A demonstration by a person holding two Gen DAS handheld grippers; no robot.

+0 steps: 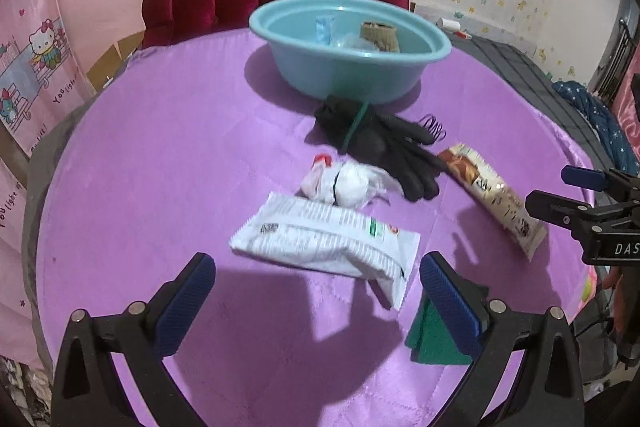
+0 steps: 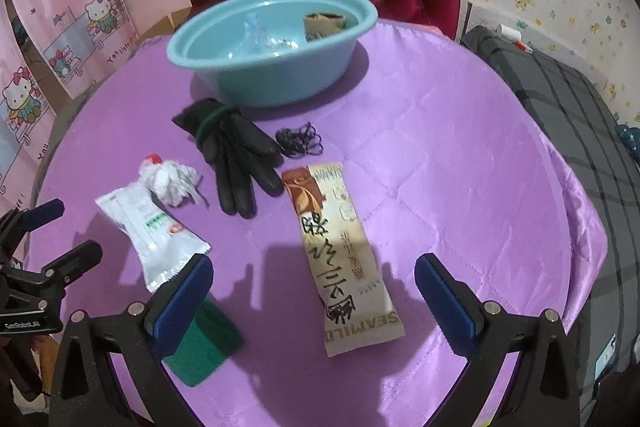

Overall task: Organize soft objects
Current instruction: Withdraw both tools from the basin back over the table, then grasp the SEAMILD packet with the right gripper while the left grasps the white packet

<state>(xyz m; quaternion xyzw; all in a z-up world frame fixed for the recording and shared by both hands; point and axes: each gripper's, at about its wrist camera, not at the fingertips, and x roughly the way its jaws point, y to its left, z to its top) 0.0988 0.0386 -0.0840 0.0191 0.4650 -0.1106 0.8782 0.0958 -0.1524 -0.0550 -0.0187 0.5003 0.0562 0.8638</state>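
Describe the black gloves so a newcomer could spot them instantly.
Find the teal basin at the far side of the purple cloth. Lying just in front of it are the black gloves, their finger ends aimed toward the camera. They are the only black fabric item, bound by a green band, unlike the wiry black hair ties beside them.

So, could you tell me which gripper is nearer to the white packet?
Left. The left gripper hangs open right over the white packet, which lies just ahead of its fingers; the right gripper sits off to the packet's right, above the beige packet.

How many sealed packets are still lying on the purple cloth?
2: the white packet before the left tongs, the beige packet before the right tongs. None visibly hidden.
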